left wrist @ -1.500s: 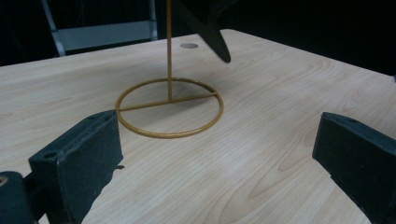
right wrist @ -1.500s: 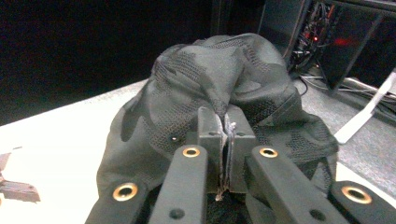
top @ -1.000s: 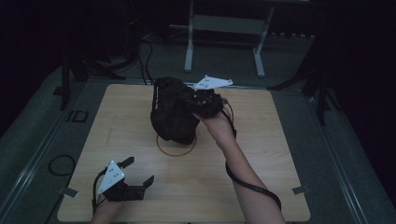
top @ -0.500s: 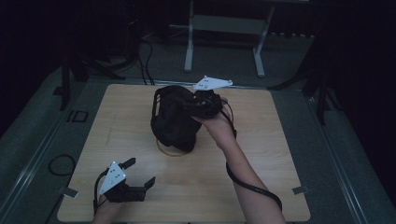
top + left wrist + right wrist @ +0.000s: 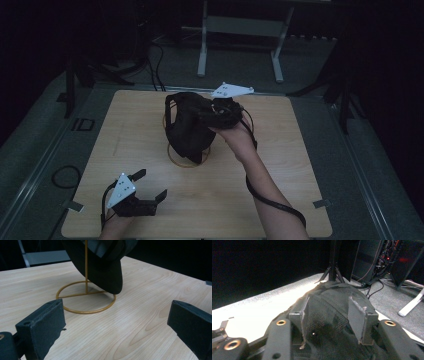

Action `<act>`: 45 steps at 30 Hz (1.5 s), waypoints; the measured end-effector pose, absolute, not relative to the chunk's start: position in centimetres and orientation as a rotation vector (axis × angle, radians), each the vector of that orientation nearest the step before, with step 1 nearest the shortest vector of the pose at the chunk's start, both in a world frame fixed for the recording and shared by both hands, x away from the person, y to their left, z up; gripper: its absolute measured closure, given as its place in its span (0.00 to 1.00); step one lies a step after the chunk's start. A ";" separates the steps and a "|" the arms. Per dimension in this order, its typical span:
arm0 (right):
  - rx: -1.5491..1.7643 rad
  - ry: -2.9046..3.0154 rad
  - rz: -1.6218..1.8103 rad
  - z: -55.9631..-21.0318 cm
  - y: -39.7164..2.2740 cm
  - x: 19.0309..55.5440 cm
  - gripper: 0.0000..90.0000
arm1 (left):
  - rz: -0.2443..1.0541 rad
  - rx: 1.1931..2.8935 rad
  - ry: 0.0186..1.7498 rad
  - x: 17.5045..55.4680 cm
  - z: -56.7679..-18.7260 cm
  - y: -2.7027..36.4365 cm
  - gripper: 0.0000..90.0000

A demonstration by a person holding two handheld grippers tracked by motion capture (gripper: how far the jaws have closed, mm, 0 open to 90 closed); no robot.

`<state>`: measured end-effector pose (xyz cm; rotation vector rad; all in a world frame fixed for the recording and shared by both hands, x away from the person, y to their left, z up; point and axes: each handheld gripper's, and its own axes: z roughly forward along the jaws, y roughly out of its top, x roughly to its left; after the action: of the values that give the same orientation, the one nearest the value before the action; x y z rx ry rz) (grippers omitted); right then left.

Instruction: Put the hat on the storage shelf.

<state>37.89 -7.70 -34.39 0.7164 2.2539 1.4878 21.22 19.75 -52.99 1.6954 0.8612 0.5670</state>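
black cap (image 5: 187, 127) is hanging on the gold wire stand (image 5: 189, 159) at the middle of the wooden table (image 5: 300, 165), its brim pointing down over the stand's ring base. the right gripper (image 5: 212, 116) is sitting at the cap's crown, its jaws having just been opening, with mesh fabric lying between the parted pads. the left gripper (image 5: 150, 186) is resting near the table's front edge, jaws spread wide, gripping nothing.

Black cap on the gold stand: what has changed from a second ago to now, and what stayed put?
The right gripper has just been opening its jaws, with the black cap between them, and the cap has settled lower on the gold stand. The left gripper rests open near the table's front edge, as before.
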 end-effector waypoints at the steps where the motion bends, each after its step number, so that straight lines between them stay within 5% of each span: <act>1: 0.718 2.256 1.487 -34.4 -7.8 37.8 0.54 | 0.566 1.697 0.860 21.2 -53.0 19.7 0.02; 17: 0.701 2.273 1.521 -35.5 -10.8 36.4 0.17 | 0.567 1.707 0.861 21.2 -53.1 19.5 0.02; 45: 0.668 2.319 1.476 -40.6 -14.7 33.0 0.15 | 0.558 1.725 0.860 21.1 -53.6 19.4 0.02</act>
<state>33.02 -14.68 -40.58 0.6684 2.3193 1.4756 21.13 19.40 -53.56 1.7248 0.8598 0.5582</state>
